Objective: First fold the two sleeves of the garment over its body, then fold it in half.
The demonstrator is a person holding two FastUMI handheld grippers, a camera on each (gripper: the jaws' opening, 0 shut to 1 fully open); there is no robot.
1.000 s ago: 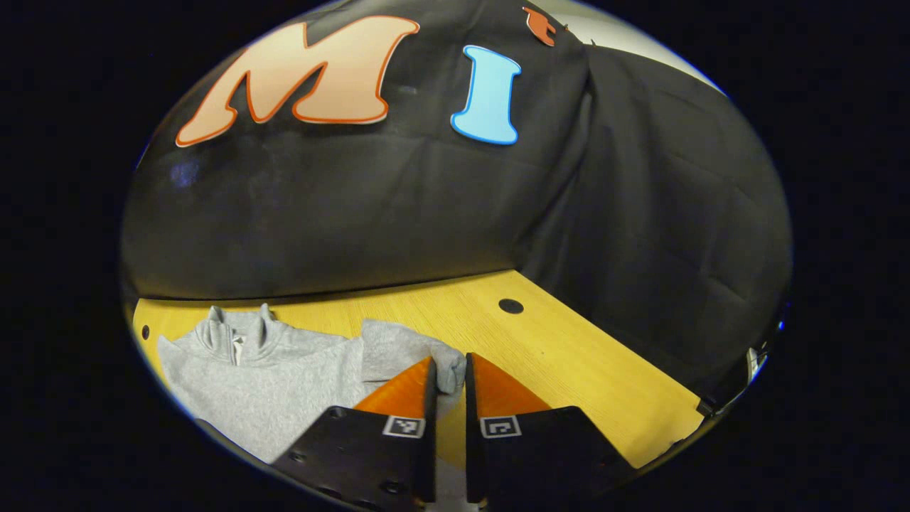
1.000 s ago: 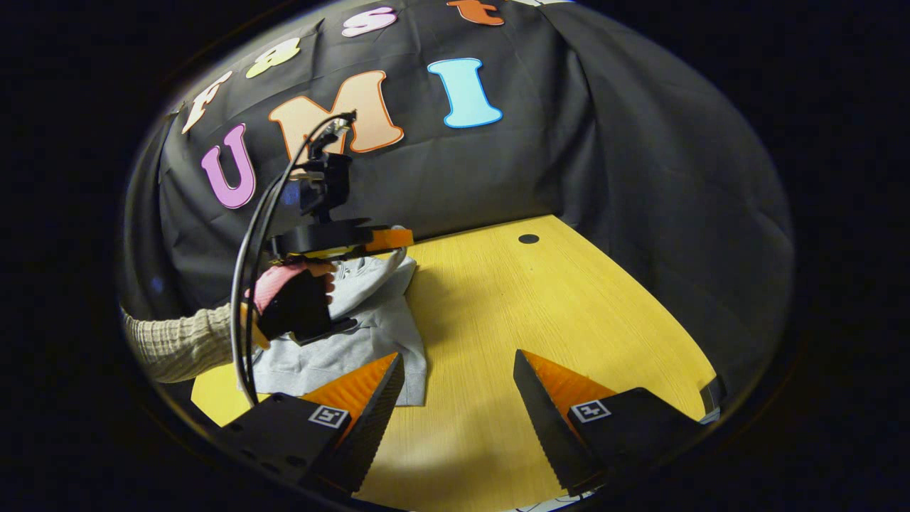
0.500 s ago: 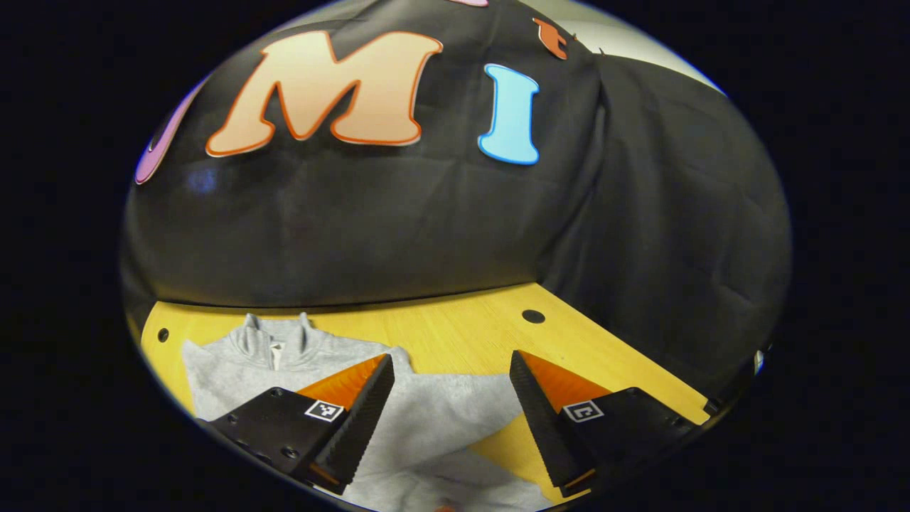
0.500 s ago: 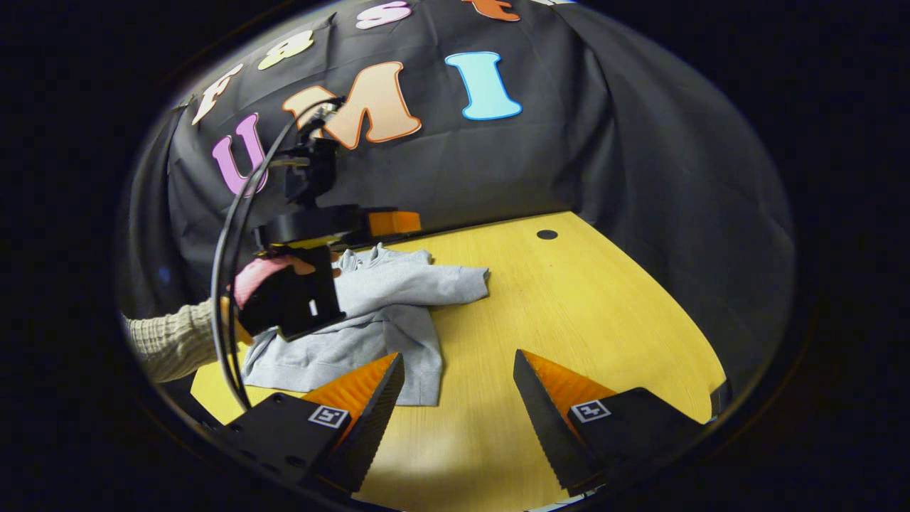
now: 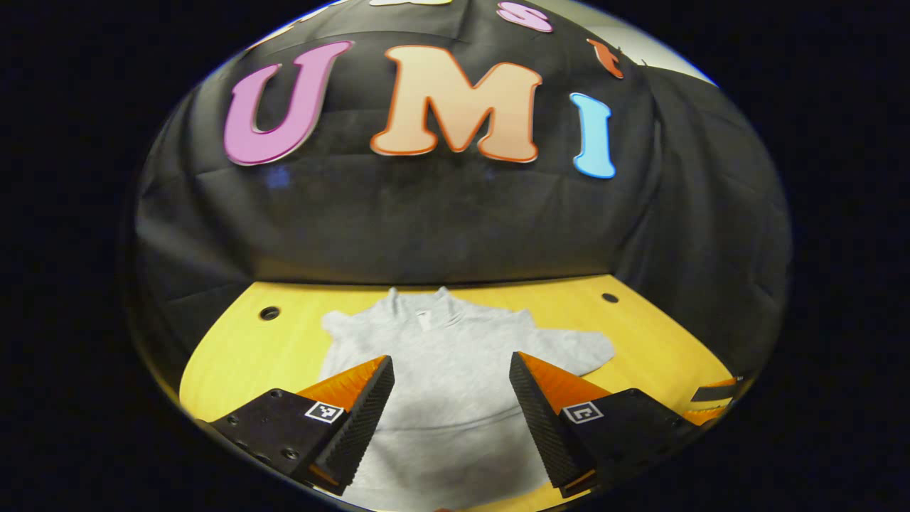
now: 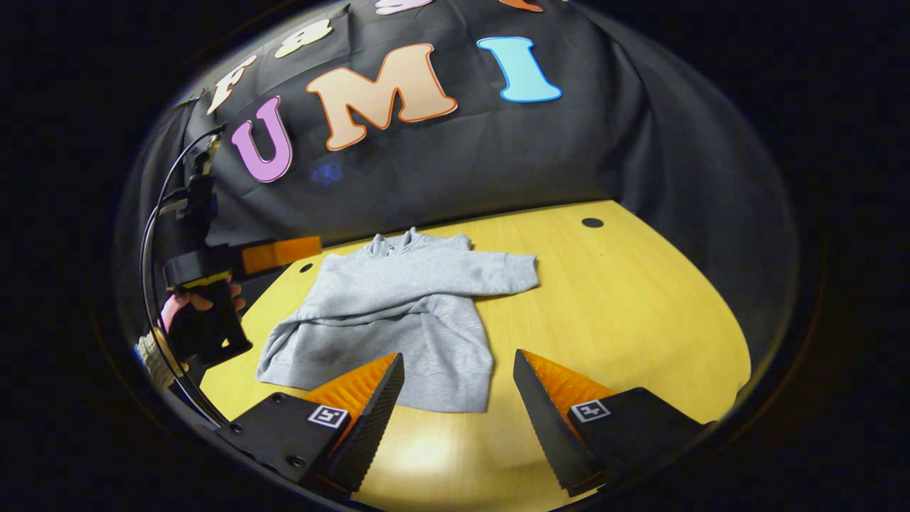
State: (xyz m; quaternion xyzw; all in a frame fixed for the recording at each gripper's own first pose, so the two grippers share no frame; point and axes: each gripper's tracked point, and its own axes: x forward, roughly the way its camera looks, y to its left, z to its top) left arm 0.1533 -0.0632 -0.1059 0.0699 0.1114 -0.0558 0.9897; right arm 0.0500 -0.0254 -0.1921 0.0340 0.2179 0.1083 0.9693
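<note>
Garment (image 5: 455, 384) below open left gripper (image 5: 451, 370).

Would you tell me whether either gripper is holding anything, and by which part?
Nothing is held: left gripper and right gripper are both open above the sweatshirt.

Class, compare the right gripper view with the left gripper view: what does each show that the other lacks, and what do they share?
Right gripper view alone: the left gripper held in a person's hand, with black cables rising from it. Left gripper view alone: part of the other gripper at the table's right edge. Shared: the grey zip-neck sweatshirt lying flat on the yellow wooden table, one sleeve folded across its body, and open fingers in front.
</note>
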